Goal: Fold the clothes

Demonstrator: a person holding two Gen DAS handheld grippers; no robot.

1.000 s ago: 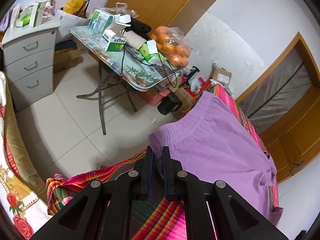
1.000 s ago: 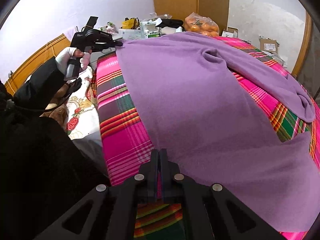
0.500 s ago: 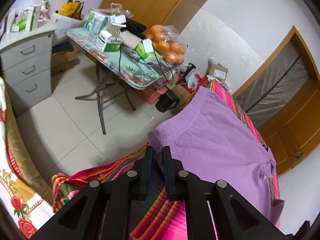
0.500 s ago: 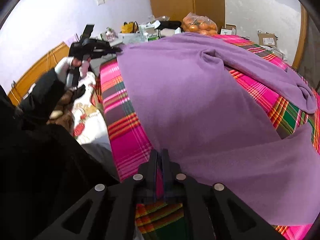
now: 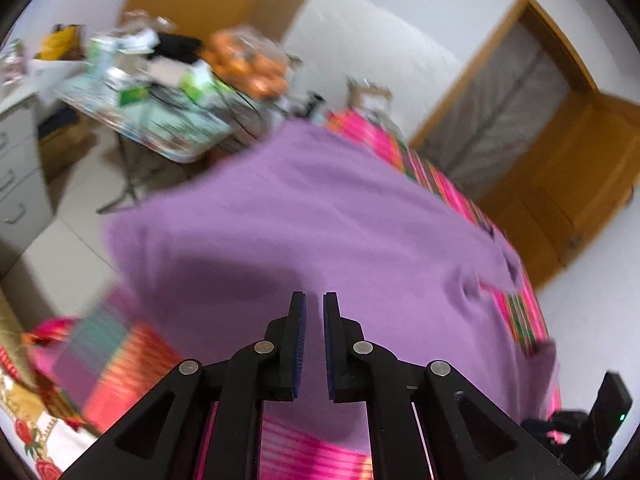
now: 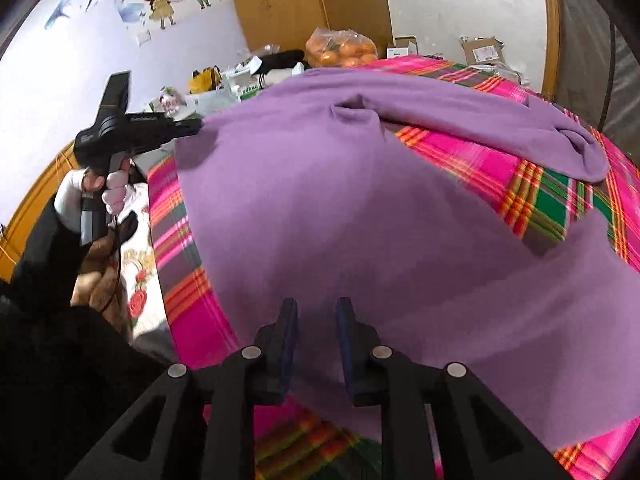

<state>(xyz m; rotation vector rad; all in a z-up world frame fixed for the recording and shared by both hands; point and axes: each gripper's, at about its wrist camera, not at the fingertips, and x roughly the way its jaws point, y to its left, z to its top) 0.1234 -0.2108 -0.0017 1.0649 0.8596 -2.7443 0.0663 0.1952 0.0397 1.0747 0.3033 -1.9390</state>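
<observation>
A: From the left wrist view, what do we have?

B: We see the left gripper (image 5: 314, 300) pointing down over the purple garment (image 5: 320, 220), which lies spread on the plaid bedspread (image 5: 452, 188). Its jaws stand a narrow slit apart with nothing pinched between them. The picture is blurred. Beyond the bed's far edge stands a cluttered table (image 5: 168, 128) with a bag of oranges (image 5: 248, 68).

A: And the right wrist view?

B: There the right gripper (image 6: 316, 308) hangs above the near part of the same garment (image 6: 320, 200). Its jaws are opening, and we see cloth behind the gap but no fold caught between the pads. One sleeve (image 6: 500, 124) lies across the far side of the bed, ending in a cuff at the right. The bedspread (image 6: 180, 280) shows along the left edge.

A: Do we see the other gripper there?

B: Yes, the left gripper (image 6: 188, 126) is at the garment's far left corner, held by a gloved hand (image 6: 92, 192); we cannot tell from here whether it touches the cloth.
</observation>
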